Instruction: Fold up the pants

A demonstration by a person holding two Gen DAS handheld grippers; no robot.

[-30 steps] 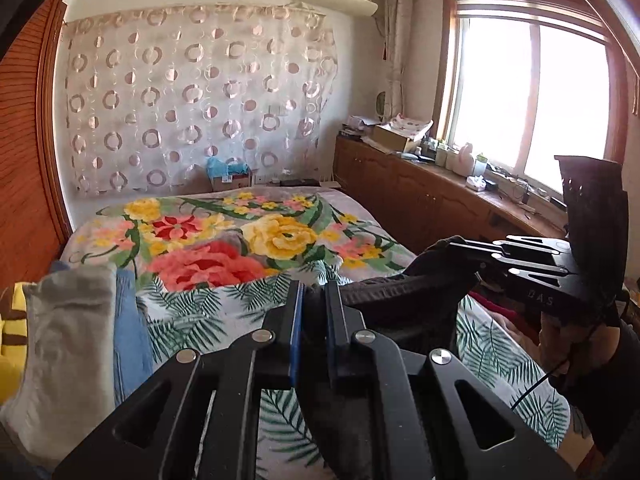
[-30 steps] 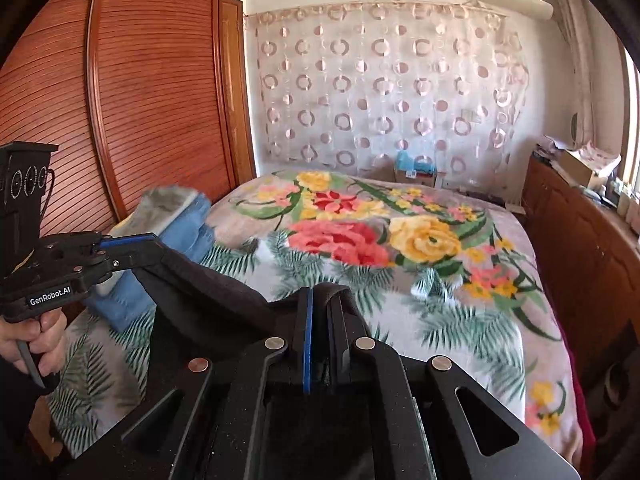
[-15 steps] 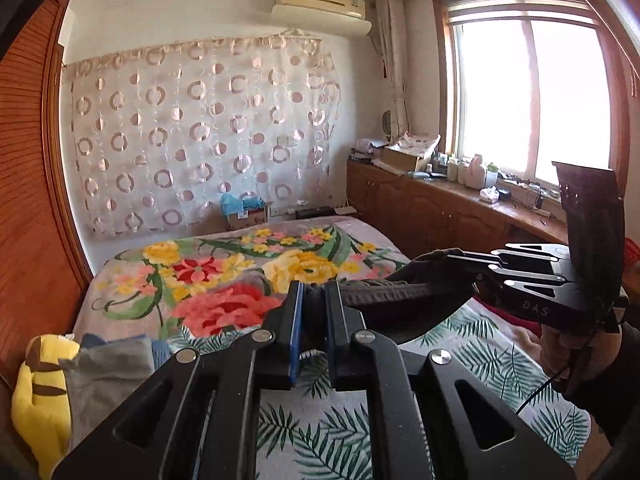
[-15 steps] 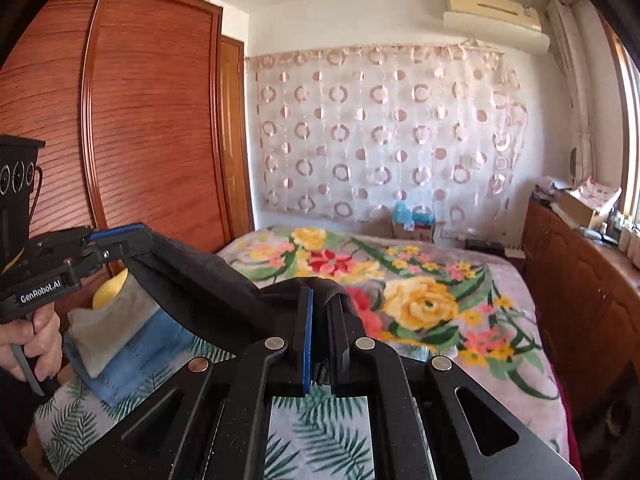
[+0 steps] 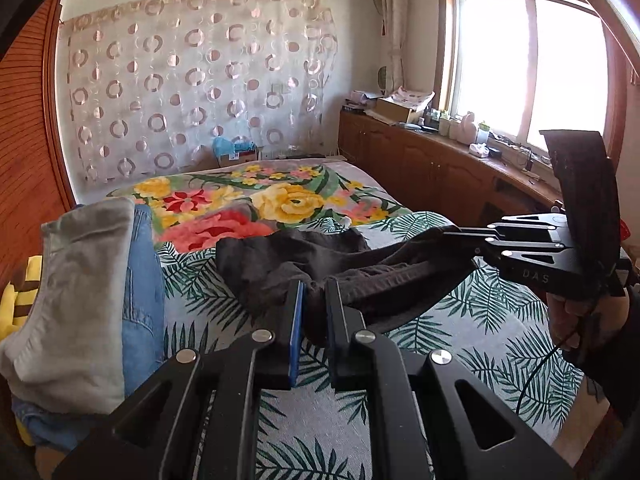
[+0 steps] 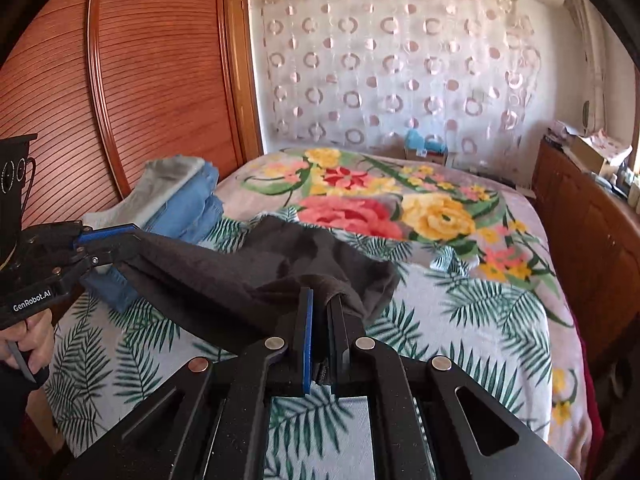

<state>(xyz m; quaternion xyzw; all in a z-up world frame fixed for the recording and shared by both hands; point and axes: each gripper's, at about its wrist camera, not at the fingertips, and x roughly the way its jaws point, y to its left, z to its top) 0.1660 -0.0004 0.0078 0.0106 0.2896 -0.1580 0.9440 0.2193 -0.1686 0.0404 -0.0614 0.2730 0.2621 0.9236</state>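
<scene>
Dark grey pants (image 5: 280, 264) hang between my two grippers over the flowered bed (image 5: 460, 344), their far end lying on the cover. My left gripper (image 5: 314, 292) is shut on one corner of the pants' near edge. My right gripper (image 6: 322, 300) is shut on the other corner. The pants (image 6: 248, 276) stretch as a slack band from one gripper to the other. The right gripper shows in the left wrist view (image 5: 452, 232), and the left gripper in the right wrist view (image 6: 132, 236).
A stack of folded clothes, grey on top (image 5: 76, 292) and blue jeans below (image 5: 144, 280), lies on the bed's left side by the wooden wardrobe (image 6: 140, 92). A yellow toy (image 5: 20, 292) sits beside it. A wooden cabinet (image 5: 440, 176) runs under the window on the right.
Both grippers have come down toward the bed with the pants. The far end of the pants now lies spread on the cover.
</scene>
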